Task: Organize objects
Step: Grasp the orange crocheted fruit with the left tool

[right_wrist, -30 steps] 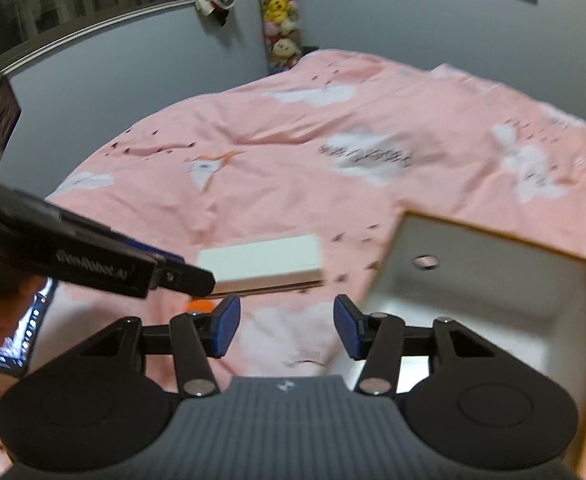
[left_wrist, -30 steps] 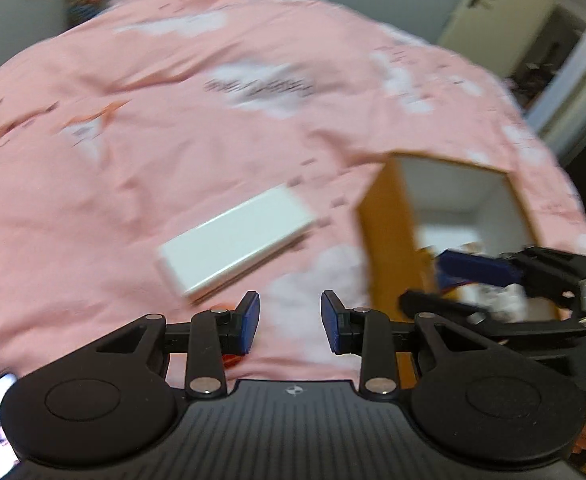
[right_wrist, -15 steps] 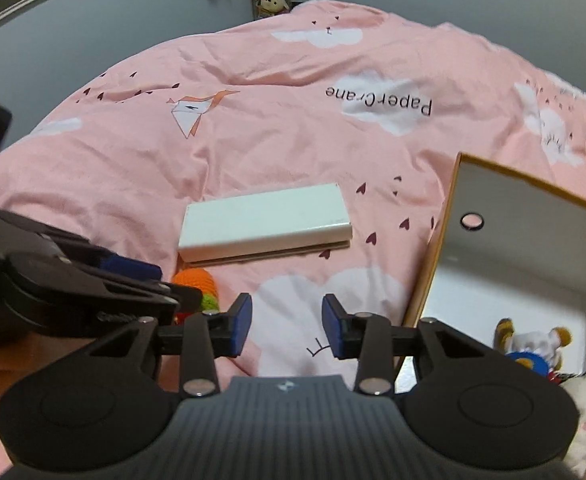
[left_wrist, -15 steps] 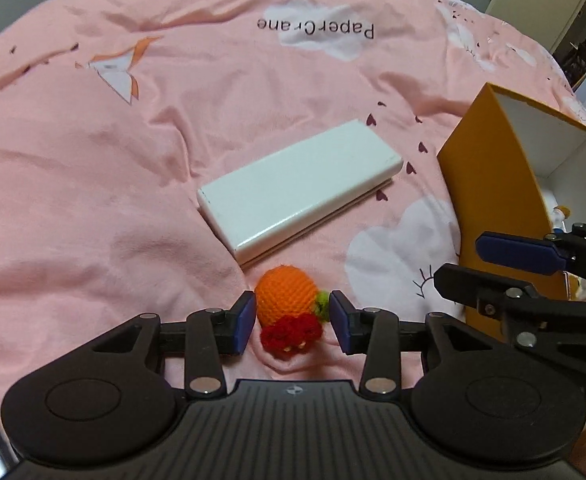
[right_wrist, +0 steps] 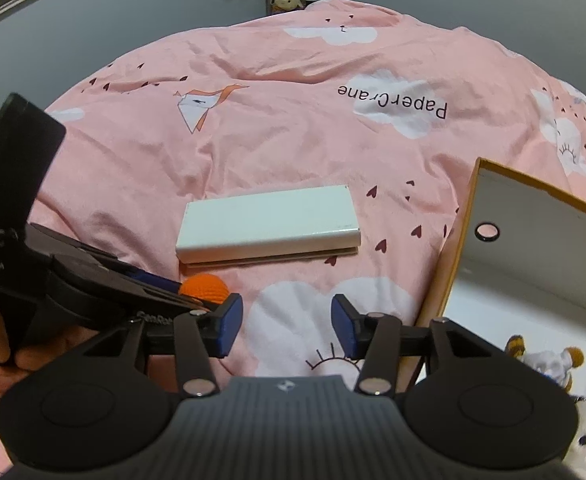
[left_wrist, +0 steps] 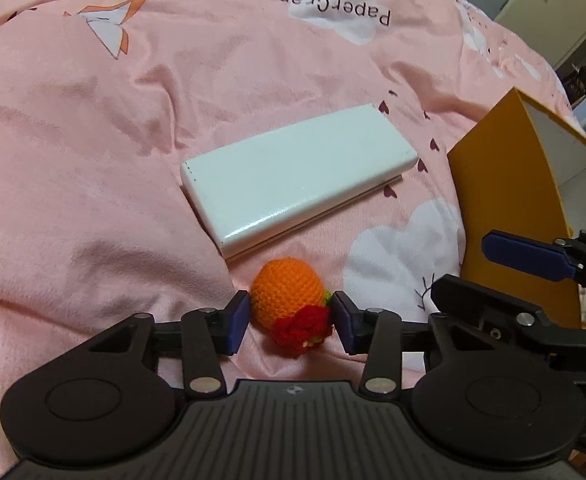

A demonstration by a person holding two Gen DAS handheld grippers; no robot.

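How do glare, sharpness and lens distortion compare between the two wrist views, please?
Left wrist view: sharp, with a bright glare streak on the near edge of the white box; fisheye bends the bedspread outwards. Right wrist view: equally sharp, evenly and dimly lit, only faint sheen on the box; the wall line curves strongly and the corners fall dark.

Crochet toy (left_wrist: 287, 294) before case (left_wrist: 299, 174)
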